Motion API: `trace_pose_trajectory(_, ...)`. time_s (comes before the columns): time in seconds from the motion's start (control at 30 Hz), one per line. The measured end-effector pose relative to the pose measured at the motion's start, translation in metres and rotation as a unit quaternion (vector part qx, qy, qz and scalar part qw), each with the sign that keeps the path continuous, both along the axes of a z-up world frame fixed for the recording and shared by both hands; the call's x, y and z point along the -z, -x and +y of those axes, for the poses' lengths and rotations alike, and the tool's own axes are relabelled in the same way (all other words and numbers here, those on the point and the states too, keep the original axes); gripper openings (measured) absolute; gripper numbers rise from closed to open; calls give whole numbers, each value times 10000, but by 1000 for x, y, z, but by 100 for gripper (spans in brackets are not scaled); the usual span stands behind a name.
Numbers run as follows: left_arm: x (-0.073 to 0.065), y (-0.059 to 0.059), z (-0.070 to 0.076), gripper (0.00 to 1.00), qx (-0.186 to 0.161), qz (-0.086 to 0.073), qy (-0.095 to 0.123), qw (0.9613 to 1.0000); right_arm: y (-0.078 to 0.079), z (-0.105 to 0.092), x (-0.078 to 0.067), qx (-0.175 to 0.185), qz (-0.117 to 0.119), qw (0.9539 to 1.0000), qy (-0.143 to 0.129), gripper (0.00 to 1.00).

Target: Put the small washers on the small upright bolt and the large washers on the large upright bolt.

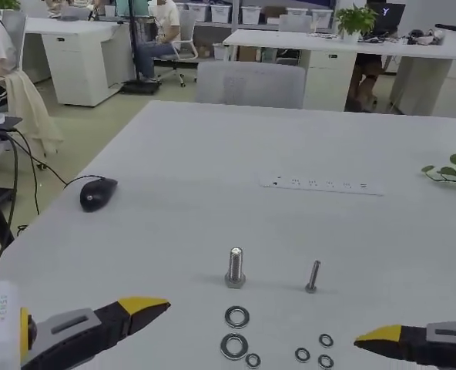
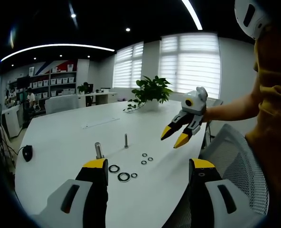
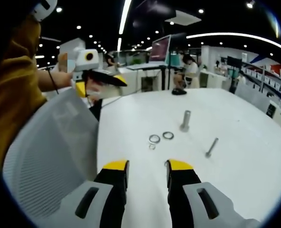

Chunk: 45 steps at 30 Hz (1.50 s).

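I am looking down on a pale grey worktop [image 1: 182, 154] in an open office. A grey chair [image 1: 251, 83] stands at its far edge, and further back there are white desks [image 1: 74, 54] with people seated at them. A black mouse [image 1: 98, 193] lies at the left, its cable running off the edge; a white power strip [image 1: 320, 185] lies flat toward the far right; leaves of a plant [image 1: 451, 171] reach in at the right edge.

Near the close edge the large bolt [image 1: 236, 267] stands upright on its hex head, thick, short and bright steel; the small bolt [image 1: 313, 276] stands upright to its right, thin and apart from it. Two large washers [image 1: 236, 316] lie flat in front of the large bolt, one nearer me than the other, not touching. Of the four small washers [image 1: 326, 340], one lies just beside the nearer large washer and three sit in a loose cluster in front of the small bolt.

The left tongs [image 2: 149, 164] hang over the near left edge, their yellow-tipped jaws wide apart and holding nothing; the right tongs [image 3: 146, 165] hang at the near right, jaws apart by a narrower gap and also empty.
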<state>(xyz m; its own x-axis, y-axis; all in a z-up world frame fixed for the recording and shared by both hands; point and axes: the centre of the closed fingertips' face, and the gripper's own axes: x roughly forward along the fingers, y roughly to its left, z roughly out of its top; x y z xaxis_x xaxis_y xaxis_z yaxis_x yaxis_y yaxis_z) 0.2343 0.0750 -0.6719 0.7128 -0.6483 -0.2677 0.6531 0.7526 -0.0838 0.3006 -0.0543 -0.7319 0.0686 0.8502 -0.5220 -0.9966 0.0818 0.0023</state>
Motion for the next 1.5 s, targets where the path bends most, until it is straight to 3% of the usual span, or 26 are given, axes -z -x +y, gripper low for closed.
trace_pose_trajectory(0.1, 0, 0, 0, 68, -2, 4, 9, 10000, -5, 2, 6, -217, -132, 9993, 290, 33)
trace_pose_trajectory(0.3, 0, 0, 3, 68, -63, 2, 17, 10000, -12, 12, 12, -451, -221, 9974, 520, 33)
trace_pose_trajectory(0.5, -1, 0, 4, 68, -91, -9, 17, 10000, -17, 19, 23, -706, -291, 9922, 989, 33)
trace_pose_trajectory(0.63, -3, 0, 4, 67, -112, -30, 36, 9999, -24, 18, 36, -871, -428, 9839, 1504, 31)
trace_pose_trajectory(0.8, -2, 1, 3, 67, -103, -29, -21, 9999, -28, 28, 47, -1147, -535, 9751, 1820, 30)
trace_pose_trajectory(0.93, -2, 0, 4, 68, -133, -35, -54, 9999, -35, 31, 60, -1205, -554, 9648, 2270, 30)
trace_pose_trajectory(1.3, -3, 2, 8, 68, -229, -62, -68, 9997, -42, 35, 80, -1544, -606, 9446, 2832, 29)
trace_pose_trajectory(1.5, -4, 1, 9, 68, -305, -94, -17, 9995, -41, 35, 90, -1662, -490, 9356, 3076, 26)
